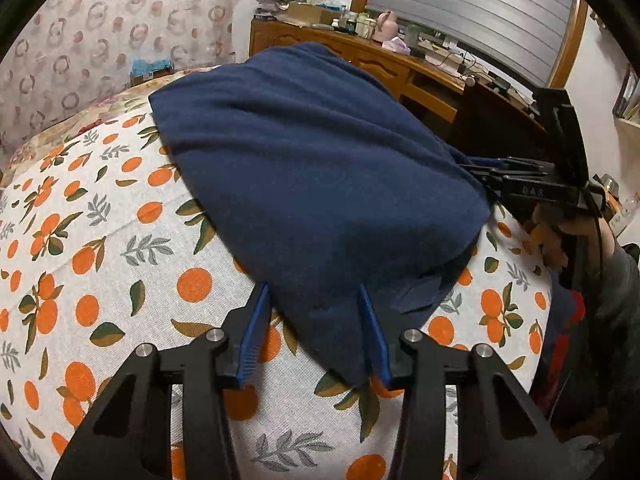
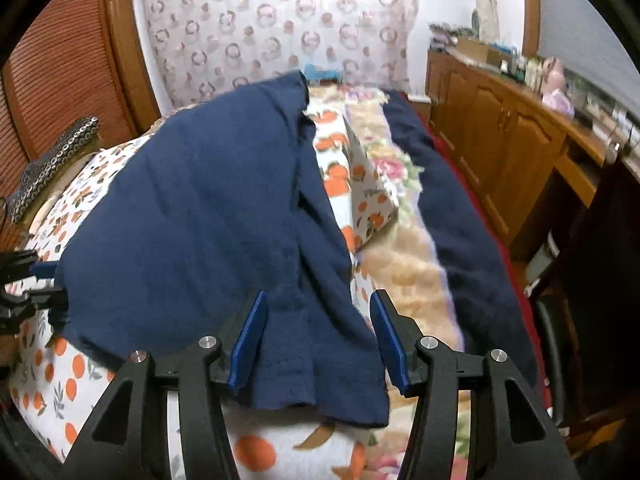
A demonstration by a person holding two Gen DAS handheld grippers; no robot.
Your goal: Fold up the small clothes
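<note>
A navy blue garment [image 1: 312, 176] lies spread on the orange-print sheet [image 1: 100, 240]; it also shows in the right wrist view [image 2: 192, 224]. My left gripper [image 1: 316, 336] is open, its blue pads either side of the garment's near corner, which lies between them. My right gripper [image 2: 320, 340] is open, with the garment's near right edge lying between its pads. In the left wrist view the right gripper [image 1: 500, 178] shows at the garment's right edge. The left gripper [image 2: 44, 288] shows at the garment's left edge in the right wrist view.
The bed has a floral blanket [image 2: 400, 272] and a dark blue cover [image 2: 472, 232] along its right side. A wooden cabinet [image 2: 512, 144] with clutter on top stands to the right. A patterned headboard cover [image 2: 280, 28] is behind. A dotted cushion [image 2: 52, 160] lies at the left.
</note>
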